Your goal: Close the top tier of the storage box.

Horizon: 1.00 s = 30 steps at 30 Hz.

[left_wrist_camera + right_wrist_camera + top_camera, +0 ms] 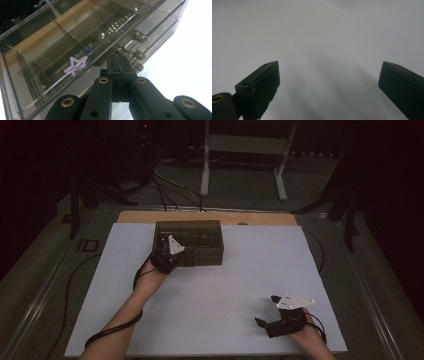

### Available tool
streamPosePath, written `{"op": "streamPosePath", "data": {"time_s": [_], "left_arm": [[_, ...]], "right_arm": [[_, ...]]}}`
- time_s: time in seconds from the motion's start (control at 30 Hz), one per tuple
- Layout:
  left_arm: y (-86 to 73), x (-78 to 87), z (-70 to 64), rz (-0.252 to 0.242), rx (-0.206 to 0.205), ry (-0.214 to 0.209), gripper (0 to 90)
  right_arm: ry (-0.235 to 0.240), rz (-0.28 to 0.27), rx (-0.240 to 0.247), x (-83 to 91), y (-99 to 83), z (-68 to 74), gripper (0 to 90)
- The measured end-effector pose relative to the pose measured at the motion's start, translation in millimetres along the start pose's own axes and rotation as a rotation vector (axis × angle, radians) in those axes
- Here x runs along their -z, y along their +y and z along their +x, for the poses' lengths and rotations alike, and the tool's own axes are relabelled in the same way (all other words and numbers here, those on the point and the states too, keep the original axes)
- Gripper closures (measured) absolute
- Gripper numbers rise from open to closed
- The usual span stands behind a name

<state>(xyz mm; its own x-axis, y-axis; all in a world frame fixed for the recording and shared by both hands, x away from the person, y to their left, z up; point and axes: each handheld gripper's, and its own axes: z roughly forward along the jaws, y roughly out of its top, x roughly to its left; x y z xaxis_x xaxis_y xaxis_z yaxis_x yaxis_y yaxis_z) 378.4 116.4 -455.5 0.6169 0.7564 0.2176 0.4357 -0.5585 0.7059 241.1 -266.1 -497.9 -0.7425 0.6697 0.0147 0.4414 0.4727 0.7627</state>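
Right now my left gripper [120,65] sits pressed against the front of the smoky clear drawer box [189,241], which stands at the far middle of the white board [210,295]. Seen along the left gripper view, its 2 jaws are closed tight together with no gap between them, the tips right at the small drawer knobs [138,53] on the box's front; whether they pinch a knob I cannot tell. From the high view the left gripper [172,257] overlaps the box's front left corner. My right gripper [272,322] rests well apart from the box, near the board's front right corner, jaws spread wide with nothing between them, only bare white surface beneath. Through the box's top I see thin clear dividers splitting it into compartments; a pale purple star-like mark [75,65] shows on its wall, and the contents are too dim to make out. Beyond the board lie a wooden table edge [210,216], loose cables [172,190] on the floor and a white frame stand [245,155] in a dark room.
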Motion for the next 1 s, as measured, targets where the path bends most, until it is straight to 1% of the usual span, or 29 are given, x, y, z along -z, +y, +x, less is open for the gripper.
{"op": "streamPosePath", "data": {"time_s": [0.17,0.27,0.47,0.5,0.57,0.6,0.63,0.67,0.7,0.73,0.8,0.83,1.0], "left_arm": [[-2.4,5.1,0.5,-0.002,0.001,-0.003,90.0],[-3.0,9.0,3.2,-0.013,0.031,-0.015,90.0],[-3.7,17.4,6.1,-0.025,0.072,-0.038,89.9],[-4.0,18.6,6.3,-0.024,0.073,-0.041,87.6],[-4.3,20.6,6.2,-0.024,0.082,-0.048,87.2],[-4.5,21.3,5.8,-0.022,0.082,-0.055,85.2],[-4.7,22.0,5.6,-0.017,0.08,-0.062,85.1],[-5.0,22.9,5.0,-0.015,0.075,-0.066,82.6],[-5.4,23.5,4.4,-0.017,0.078,-0.069,81.6],[-5.7,24.2,4.0,-0.017,0.077,-0.073,78.6],[-6.4,25.7,3.5,-0.021,0.081,-0.082,77.9],[-6.7,26.6,3.2,-0.023,0.082,-0.089,73.9],[-8.5,29.4,0.6,-0.024,0.077,-0.117,63.6]], "right_arm": [[-0.001,0.001,0.0,-0.2,0.1,-0.1,4.2],[-0.003,-0.001,0.0,-0.1,0.3,0.0,4.2],[-0.003,0.0,0.0,-0.1,0.3,-0.2,4.2],[-0.003,0.0,0.001,-0.2,0.3,-0.2,4.2],[-0.002,-0.001,0.002,-0.3,0.4,0.0,4.2],[-0.002,-0.001,0.003,-0.2,0.5,0.0,4.2],[-0.002,-0.001,0.003,-0.2,0.6,-0.1,4.2],[-0.002,-0.002,0.002,-0.2,0.6,-0.1,4.2],[-0.003,-0.001,0.001,-0.1,0.6,-0.1,4.2],[-0.003,-0.001,0.003,-0.2,0.6,-0.1,4.2],[-0.003,-0.001,0.004,-0.3,0.6,0.0,4.2],[-0.003,-0.001,0.004,-0.5,0.6,0.0,4.2],[-0.005,0.002,0.002,-0.5,0.2,-0.2,4.2]]}}
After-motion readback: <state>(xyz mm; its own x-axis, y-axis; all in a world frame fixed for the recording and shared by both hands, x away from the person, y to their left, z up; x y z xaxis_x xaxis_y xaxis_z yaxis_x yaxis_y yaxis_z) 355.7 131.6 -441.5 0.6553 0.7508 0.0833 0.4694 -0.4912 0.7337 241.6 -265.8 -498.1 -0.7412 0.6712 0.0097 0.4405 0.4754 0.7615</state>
